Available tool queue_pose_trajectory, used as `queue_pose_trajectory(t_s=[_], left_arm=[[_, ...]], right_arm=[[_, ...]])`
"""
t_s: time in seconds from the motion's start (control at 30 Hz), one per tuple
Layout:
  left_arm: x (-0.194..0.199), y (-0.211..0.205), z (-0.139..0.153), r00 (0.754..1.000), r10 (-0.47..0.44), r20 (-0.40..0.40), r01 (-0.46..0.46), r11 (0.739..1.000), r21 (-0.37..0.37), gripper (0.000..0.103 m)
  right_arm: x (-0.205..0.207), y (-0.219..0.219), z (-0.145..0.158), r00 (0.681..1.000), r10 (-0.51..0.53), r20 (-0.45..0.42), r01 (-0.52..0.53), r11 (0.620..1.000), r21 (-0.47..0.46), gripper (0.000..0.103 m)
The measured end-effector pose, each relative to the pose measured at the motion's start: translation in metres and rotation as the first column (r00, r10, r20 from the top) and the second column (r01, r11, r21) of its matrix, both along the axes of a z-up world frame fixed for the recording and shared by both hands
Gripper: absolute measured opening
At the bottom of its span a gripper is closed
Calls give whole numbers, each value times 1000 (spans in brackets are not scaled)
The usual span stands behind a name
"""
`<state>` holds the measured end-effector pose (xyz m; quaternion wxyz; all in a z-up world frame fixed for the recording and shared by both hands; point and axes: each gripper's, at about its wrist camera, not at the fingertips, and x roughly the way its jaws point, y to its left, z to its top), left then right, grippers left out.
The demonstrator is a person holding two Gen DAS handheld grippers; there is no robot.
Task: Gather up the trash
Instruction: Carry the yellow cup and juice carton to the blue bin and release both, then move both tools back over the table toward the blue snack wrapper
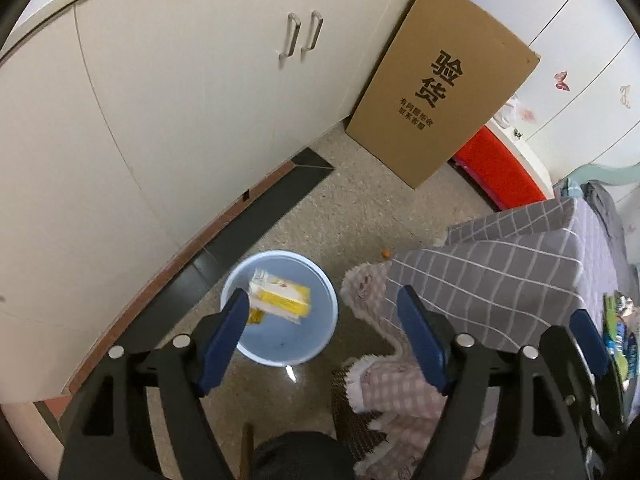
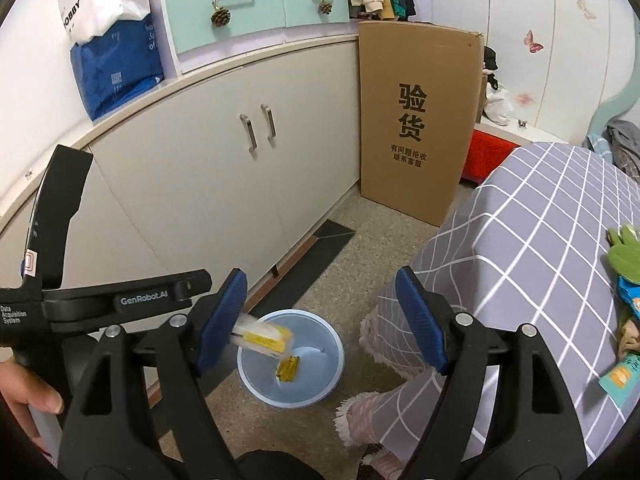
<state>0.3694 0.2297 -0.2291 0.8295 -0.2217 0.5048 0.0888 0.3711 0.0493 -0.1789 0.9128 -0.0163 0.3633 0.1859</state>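
yellow wrapper (image 1: 282, 300), above blue basin (image 1: 320, 332)

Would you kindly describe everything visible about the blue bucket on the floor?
The blue bucket is a round, pale blue, plastic-looking tub standing upright on the speckled floor, between the white cabinet and the checked bedcover. A yellow-and-white wrapper shows over its open mouth, and a smaller yellow scrap lies inside.
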Motion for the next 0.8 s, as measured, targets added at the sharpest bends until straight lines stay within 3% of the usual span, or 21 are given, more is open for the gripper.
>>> queue_pose_trajectory(t_s=[0.13,0.43,0.63,0.8], left_arm=[[-19,-10,20,999,4,49,-4,1000,-11,75],[-48,-64,64,985,-102,142,98,995,34,75],[-60,-123,92,951,-231,205,216,972,93,76],[-59,-183,98,909,-358,212,344,934,102,76]], right_arm=[[-10,-9,12,1000,-6,12,6,1000,29,76],[-41,-56,46,996,-71,51,65,991,118,76],[-69,-117,61,983,-167,71,153,974,167,77],[-91,-178,63,957,-280,76,263,948,178,77]])
